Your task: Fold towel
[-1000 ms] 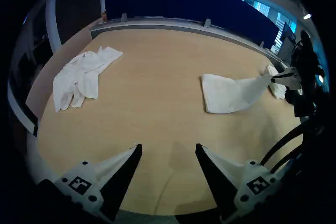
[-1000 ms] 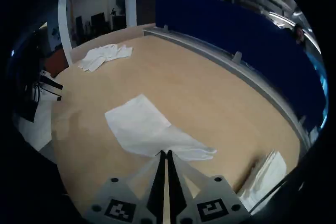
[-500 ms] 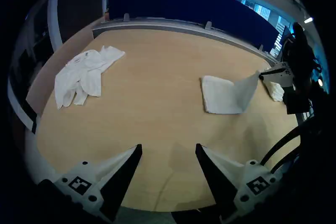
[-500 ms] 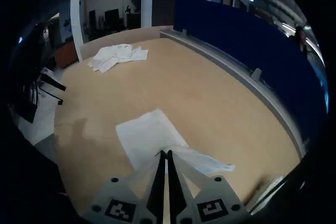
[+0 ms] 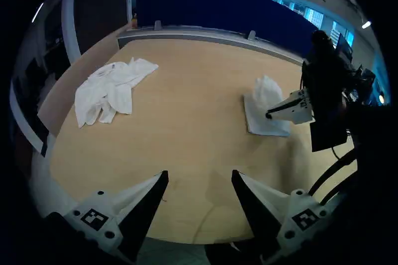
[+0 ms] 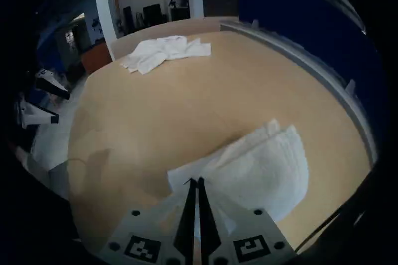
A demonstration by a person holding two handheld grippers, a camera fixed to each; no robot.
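The right hand-held gripper [image 6: 194, 181] had its two fingers pressed flat together on an edge of the white towel [image 6: 263, 165]. The towel lay on the pale, wood-look table [image 5: 189, 116], toward the right side as the left gripper view showed it. In that view the same tool, held by an arm in a dark sleeve [image 5: 323, 76], reached low over the cloth. The towel rose in a soft hump just behind its tip, apparently a layer lifted over the one beneath to make a fold. The pinch at the edge looked chosen so that the raised layer would hang straight and land square on the lower one.

The left hand-held gripper [image 5: 199, 185] hung well apart from the towel, above the near side of the table, with its fingers spread wide and holding nothing. It seemed to be kept free to pin or smooth a corner.

The towel looked thick and limp, with a ribbed, faintly quilted weave, and its lower layer lay flat and roughly rectangular. A rumpled heap of thinner white cloth [image 5: 110, 91] sat at the far left of the table. The tabletop was smooth and matt, curved at its rim, and was backed by a blue partition [image 5: 224, 9].
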